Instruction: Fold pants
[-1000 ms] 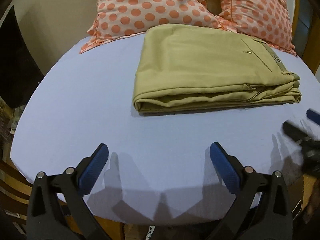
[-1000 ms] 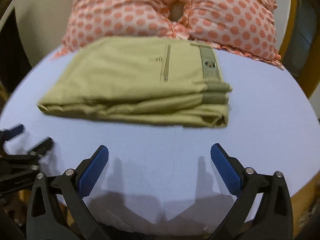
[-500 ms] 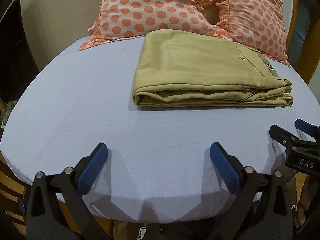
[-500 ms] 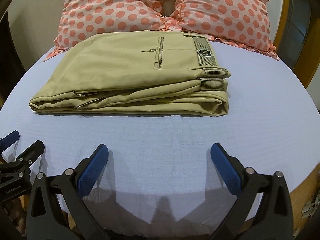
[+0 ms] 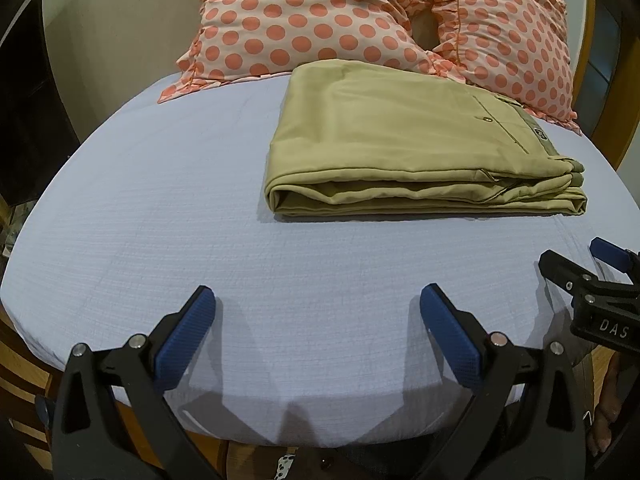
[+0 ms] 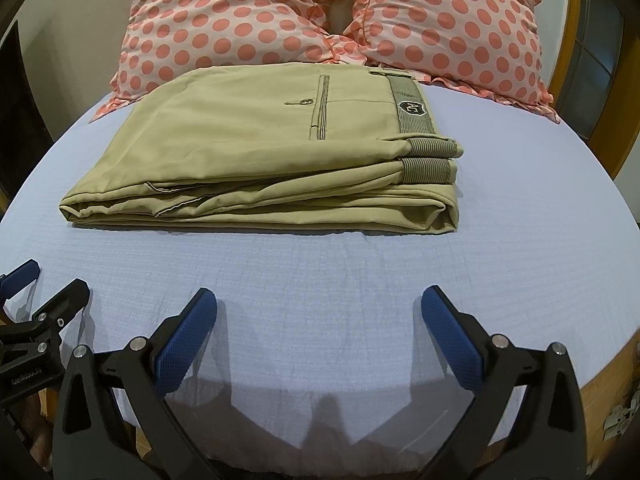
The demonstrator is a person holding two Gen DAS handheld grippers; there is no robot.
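Observation:
Khaki pants (image 5: 400, 140) lie folded in a flat rectangular stack on the light blue bed sheet (image 5: 160, 208), waistband to the right. They also show in the right wrist view (image 6: 256, 148), with the back pocket and logo patch on top. My left gripper (image 5: 318, 308) is open and empty, low over the sheet's near edge, well short of the pants. My right gripper (image 6: 319, 308) is open and empty, also near the front edge. Each gripper shows at the side of the other's view: the right one (image 5: 580, 264) and the left one (image 6: 44, 284).
Two pink pillows with orange polka dots (image 5: 304, 20) (image 6: 448, 20) lean at the head of the bed behind the pants. A wooden bed frame (image 6: 600, 380) shows under the sheet's edge. Bare sheet (image 6: 320, 264) lies between the grippers and the pants.
Both grippers have drawn back from the pants toward the near edge of the bed and steadied. The pants have not moved. Both stay open.

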